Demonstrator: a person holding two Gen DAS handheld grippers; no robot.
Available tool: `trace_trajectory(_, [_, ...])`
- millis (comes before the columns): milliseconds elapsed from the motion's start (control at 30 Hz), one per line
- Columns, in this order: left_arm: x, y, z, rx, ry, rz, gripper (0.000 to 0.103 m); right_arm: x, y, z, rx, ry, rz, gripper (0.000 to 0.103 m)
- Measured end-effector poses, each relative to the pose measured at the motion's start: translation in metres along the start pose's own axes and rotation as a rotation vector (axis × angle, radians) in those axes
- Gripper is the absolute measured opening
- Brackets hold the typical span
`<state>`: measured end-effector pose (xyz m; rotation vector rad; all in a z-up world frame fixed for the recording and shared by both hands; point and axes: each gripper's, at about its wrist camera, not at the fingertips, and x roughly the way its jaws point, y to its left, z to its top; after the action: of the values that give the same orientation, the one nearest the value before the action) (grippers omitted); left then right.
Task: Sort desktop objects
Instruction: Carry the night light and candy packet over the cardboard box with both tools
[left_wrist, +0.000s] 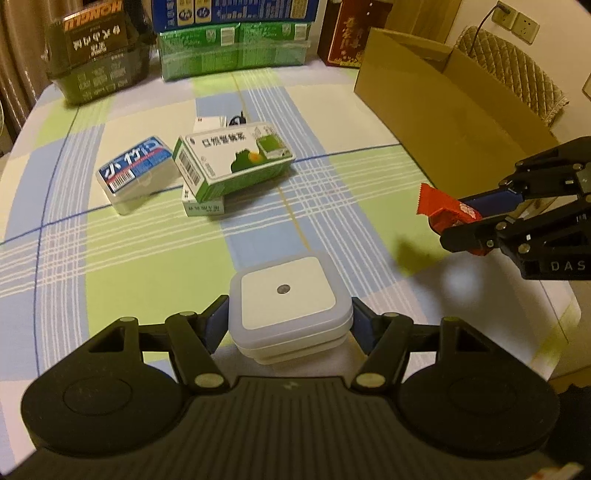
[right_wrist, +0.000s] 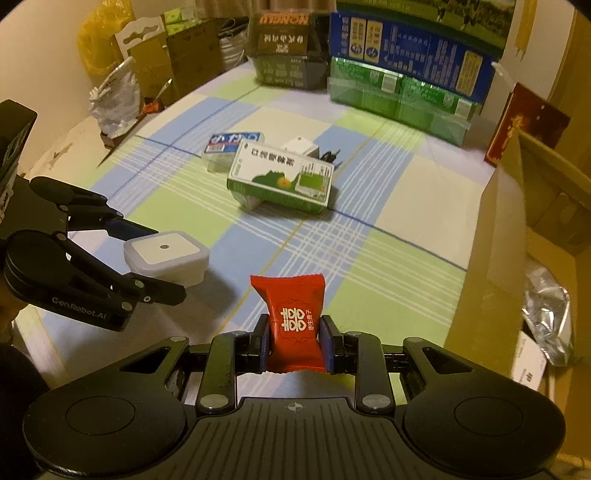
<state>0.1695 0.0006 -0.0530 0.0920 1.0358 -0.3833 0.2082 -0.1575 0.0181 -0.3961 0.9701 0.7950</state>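
Your left gripper clamps the square white plastic night-light; your right gripper pinches the red foil candy packet, both near you.

Both wrist cameras look forward, low over the checked tablecloth, sharing the green carton mid-table.

A checked tablecloth is spread over the table. Big green and blue cartons are stacked at the far edge. A red box is stood beside them. A wall socket is seen behind.
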Motion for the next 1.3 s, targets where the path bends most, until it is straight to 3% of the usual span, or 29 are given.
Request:
trace_trajectory(300, [-0.039,-0.022,0.016,0.04,-0.052,0.022,0.063,-0.047,0.0,0.001,0.001,-0.067,-0.027,0.024])
trace_trajectory(600, [-0.069,-0.069,0.043,0.108,-0.11,0.009,0.063,-0.098,-0.022,-0.007,0.032,-0.138,-0.08,0.024])
trace_trajectory(933, [-0.069,-0.14,0.084,0.192,-0.155,-0.051,0.063,-0.144,-0.077,-0.025,0.103,-0.182,-0.17,0.024])
trace_trajectory(1300, [-0.054,-0.205,0.118,0.257,-0.185,-0.108,0.063,-0.161,-0.136,-0.05,0.189,-0.185,-0.231,0.024])
